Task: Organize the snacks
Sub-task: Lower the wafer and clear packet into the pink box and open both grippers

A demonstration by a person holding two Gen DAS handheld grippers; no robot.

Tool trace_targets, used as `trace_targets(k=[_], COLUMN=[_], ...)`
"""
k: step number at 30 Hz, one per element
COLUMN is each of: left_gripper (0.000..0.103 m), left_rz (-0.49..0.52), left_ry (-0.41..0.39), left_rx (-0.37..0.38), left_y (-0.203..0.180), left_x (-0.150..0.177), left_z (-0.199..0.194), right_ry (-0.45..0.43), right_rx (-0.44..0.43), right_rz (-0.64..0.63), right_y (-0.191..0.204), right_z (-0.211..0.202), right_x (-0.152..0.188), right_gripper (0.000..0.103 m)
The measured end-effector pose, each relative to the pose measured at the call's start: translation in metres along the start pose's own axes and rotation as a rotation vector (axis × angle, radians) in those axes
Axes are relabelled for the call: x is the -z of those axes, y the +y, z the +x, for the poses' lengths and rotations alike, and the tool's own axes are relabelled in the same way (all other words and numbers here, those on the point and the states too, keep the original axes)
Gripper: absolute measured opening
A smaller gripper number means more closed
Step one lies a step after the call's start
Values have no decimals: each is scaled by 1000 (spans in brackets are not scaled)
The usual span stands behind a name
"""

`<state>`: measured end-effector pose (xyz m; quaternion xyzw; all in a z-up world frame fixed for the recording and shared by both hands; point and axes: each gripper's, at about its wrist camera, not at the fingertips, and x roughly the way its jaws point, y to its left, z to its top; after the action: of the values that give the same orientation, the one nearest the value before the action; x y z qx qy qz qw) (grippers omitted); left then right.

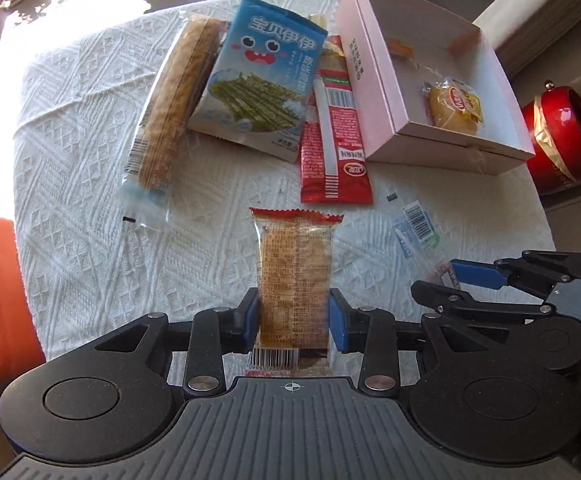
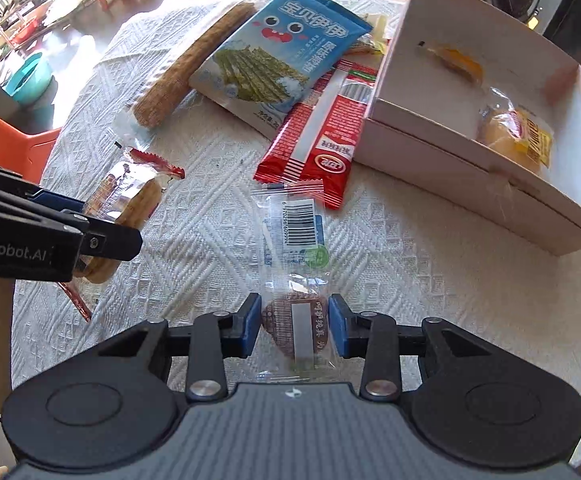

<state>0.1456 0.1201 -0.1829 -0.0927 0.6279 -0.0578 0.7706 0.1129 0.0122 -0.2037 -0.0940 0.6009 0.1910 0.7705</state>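
Both fingers pinch packets: left gripper [image 1: 293, 322] a cracker pack [image 1: 294, 280], right gripper [image 2: 294, 326] a clear-wrapped cake [image 2: 296, 320]

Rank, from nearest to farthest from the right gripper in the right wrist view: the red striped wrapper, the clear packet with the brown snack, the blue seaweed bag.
1. Clear packet with the brown snack: between the right gripper jaws.
2. Red striped wrapper: ahead on the white cloth, beside the pink box.
3. Blue seaweed bag: beyond, partly overlapping the wrapper.

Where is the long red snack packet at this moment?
The red packet lies flat on the white tablecloth, between the blue seaweed bag on its left and the pink box on its right, in both views.
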Motion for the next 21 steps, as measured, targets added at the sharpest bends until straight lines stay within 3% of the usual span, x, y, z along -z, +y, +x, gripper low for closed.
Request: trace_targets(k=[4, 11, 15, 21], left_gripper=[40, 41, 41, 41], left_rz=[109, 244, 264, 259], left_ry=[-51, -206, -257, -294], left_rx=[44, 77, 37, 6], left_y=[-52, -128, -145, -148], left_x=[-17, -69, -98, -112], left_z=[-12, -41, -45, -45], right_ry=[-4, -60, -96, -133], right_rx=[33, 48, 41, 41], right_rz=[129, 226, 239, 265], right_y=[-51, -88, -95, -104], right_z=[-23, -55, -65, -73], right_x=[14, 30, 29, 28], right_gripper=[36, 36, 36, 36])
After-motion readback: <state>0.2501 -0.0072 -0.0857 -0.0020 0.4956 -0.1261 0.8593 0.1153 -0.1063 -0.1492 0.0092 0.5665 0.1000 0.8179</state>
